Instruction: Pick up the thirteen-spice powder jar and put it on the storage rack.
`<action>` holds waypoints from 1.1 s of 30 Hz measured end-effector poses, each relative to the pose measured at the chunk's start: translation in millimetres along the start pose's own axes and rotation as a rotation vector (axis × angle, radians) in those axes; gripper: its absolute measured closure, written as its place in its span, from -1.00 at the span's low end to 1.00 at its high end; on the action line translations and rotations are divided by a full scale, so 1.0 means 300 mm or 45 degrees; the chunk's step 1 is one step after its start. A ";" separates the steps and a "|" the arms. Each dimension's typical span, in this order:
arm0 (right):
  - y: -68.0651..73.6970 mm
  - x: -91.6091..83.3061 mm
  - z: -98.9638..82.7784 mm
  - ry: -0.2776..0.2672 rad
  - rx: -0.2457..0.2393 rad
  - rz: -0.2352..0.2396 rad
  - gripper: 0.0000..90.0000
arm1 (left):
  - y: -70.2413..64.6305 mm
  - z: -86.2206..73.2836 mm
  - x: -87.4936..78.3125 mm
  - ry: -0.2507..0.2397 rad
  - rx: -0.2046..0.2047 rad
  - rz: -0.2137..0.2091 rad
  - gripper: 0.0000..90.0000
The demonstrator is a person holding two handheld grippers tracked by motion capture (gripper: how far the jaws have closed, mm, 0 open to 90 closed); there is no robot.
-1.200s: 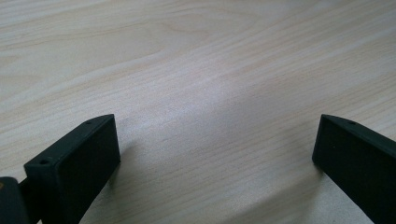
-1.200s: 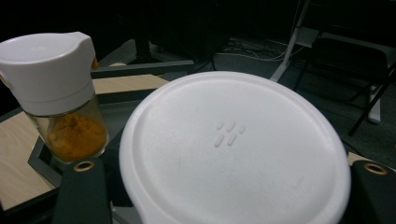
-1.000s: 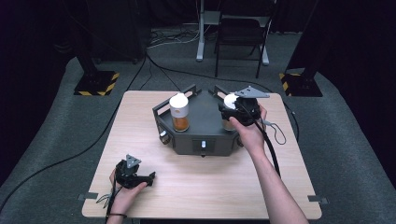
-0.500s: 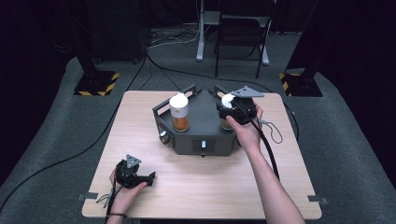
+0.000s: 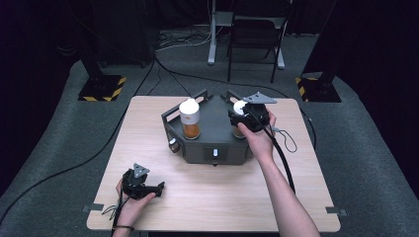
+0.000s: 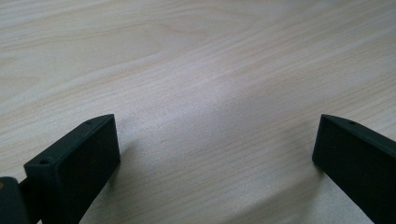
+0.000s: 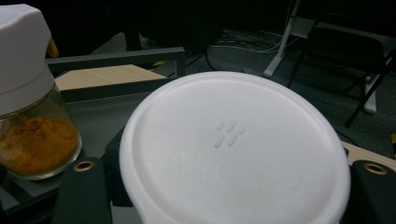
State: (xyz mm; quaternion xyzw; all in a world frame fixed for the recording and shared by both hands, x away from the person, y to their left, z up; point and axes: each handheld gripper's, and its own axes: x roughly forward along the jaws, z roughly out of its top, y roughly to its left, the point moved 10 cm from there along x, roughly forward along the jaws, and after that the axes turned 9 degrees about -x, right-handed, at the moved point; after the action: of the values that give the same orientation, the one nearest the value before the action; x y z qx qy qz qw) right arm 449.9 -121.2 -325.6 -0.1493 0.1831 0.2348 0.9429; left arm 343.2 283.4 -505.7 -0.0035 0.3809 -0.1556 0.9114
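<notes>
Right gripper [image 5: 240, 114] clamps the white-lidded jar [image 7: 233, 149] on the dark rack [image 5: 212, 143] — left gripper [image 6: 215, 154] rests on the tabletop [image 6: 196, 60], jaws wide, empty.

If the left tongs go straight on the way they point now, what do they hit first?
Most likely the bare wooden table: the left tongs stand open and angle down at it, with nothing between or ahead of them.

right jar body: hidden under the white lid [image 7: 233, 149] and the right gripper [image 5: 245, 120]
lid's lower edge: cut off at frame bottom
spice jar [image 7: 32, 93]: cropped at upper left
</notes>
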 end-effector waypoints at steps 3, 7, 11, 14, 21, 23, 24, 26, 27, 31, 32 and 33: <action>-0.001 0.006 -0.001 0.004 0.003 0.001 -0.34 | 0.000 0.000 0.000 0.000 0.000 0.000 -0.99; -0.006 0.009 -0.004 0.002 0.015 0.000 -0.34 | 0.000 0.000 0.000 0.000 0.000 0.000 -0.99; -0.010 0.012 -0.006 -0.002 0.023 0.001 -0.34 | 0.000 0.000 0.000 0.000 0.000 0.000 -0.99; -0.016 0.015 -0.007 -0.004 0.038 0.005 -0.34 | 0.000 0.000 0.000 0.000 0.000 0.000 -0.99; -0.034 0.018 -0.014 -0.008 0.073 0.028 -0.36 | 0.000 0.000 0.000 0.000 0.000 0.000 -0.99; -0.033 0.017 -0.015 -0.008 0.067 0.025 -0.41 | 0.000 0.000 0.000 0.000 0.001 -0.001 -0.99; -0.033 0.019 -0.015 0.001 0.068 0.030 -0.47 | 0.000 0.000 0.000 0.000 0.002 -0.002 -0.99; -0.030 0.021 -0.016 0.015 0.065 0.027 -0.56 | 0.000 0.001 0.001 0.000 0.002 -0.002 -0.99; -0.029 0.020 -0.018 0.012 0.067 0.026 -0.60 | 0.000 0.000 0.000 0.000 0.002 -0.002 -0.99; -0.028 0.012 -0.023 0.004 0.073 0.012 -0.70 | -0.001 0.000 0.001 -0.001 0.000 -0.001 -0.99; -0.029 0.012 -0.024 0.005 0.075 0.009 -0.72 | 0.000 0.000 0.000 0.001 0.002 -0.001 -0.99; -0.030 0.011 -0.025 0.007 0.079 0.009 -0.73 | 0.000 0.000 0.000 0.000 0.001 -0.001 -0.99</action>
State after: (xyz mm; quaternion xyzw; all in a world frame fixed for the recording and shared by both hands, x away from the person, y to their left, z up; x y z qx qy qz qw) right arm 455.1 -130.4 -332.0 -0.1198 0.1933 0.2321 0.9457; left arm 343.4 283.3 -505.8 -0.0031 0.3809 -0.1561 0.9113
